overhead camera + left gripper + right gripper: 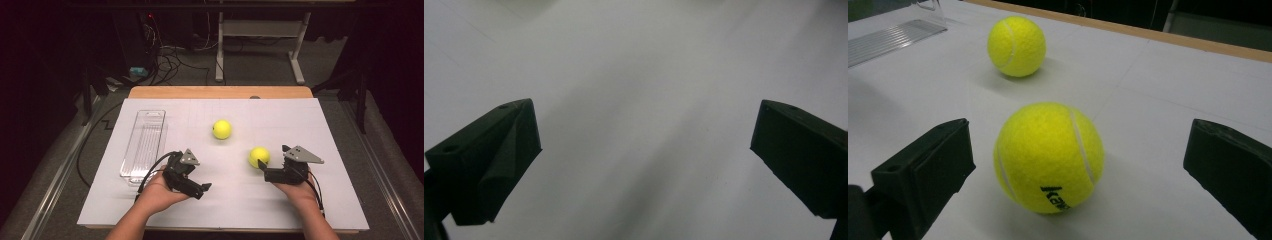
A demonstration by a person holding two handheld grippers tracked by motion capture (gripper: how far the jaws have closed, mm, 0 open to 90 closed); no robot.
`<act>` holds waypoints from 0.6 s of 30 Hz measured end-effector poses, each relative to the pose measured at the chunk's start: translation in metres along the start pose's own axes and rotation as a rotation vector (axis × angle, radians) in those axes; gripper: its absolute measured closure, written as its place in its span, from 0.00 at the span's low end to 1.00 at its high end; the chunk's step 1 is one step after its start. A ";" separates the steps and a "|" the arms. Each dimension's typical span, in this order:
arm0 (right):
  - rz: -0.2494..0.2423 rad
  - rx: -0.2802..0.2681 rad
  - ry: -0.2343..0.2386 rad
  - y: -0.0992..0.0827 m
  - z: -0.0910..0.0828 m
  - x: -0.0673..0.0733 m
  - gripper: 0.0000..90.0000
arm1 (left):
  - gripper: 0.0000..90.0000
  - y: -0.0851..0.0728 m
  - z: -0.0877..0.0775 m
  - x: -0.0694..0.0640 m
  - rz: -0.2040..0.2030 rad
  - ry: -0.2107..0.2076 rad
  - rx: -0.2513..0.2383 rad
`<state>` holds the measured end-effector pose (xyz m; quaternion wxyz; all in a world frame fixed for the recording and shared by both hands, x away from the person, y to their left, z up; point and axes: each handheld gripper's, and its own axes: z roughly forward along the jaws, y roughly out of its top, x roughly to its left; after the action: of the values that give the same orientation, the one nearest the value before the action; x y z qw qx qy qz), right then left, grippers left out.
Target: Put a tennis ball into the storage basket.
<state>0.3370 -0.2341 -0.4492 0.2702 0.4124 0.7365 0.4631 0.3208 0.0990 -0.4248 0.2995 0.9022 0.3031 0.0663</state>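
- Right tool (265,167) released, jaws wide, near tennis ball (1049,157) lying between and just ahead of them, untouched; probably lined up for a grasp.
- Second tennis ball (1016,46) farther ahead, well apart.
- Clear plastic tray (145,143) beyond left tool (197,189), likely meant to receive the balls.
- Left tool released, empty, held low over bare white surface (649,75).
- Both hands low, wrists near the surface.

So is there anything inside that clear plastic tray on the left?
The clear tray looks empty: its ribbed floor shows through, and both tennis balls lie outside on the white sheet. The left gripper partly covers its near end.
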 end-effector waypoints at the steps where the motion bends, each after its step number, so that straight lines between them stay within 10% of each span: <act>1: -0.008 0.009 -0.007 0.002 0.004 0.002 0.00 | 0.01 0.000 0.003 -0.001 -0.004 0.000 0.032; 18: -0.049 0.170 0.030 0.000 0.032 0.009 0.02 | 0.01 -0.015 0.005 -0.002 -0.029 -0.021 0.125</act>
<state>0.3577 -0.2117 -0.4631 0.2346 0.4088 0.7871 0.3979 0.3132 0.1047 -0.4372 0.2467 0.9153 0.3167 0.0334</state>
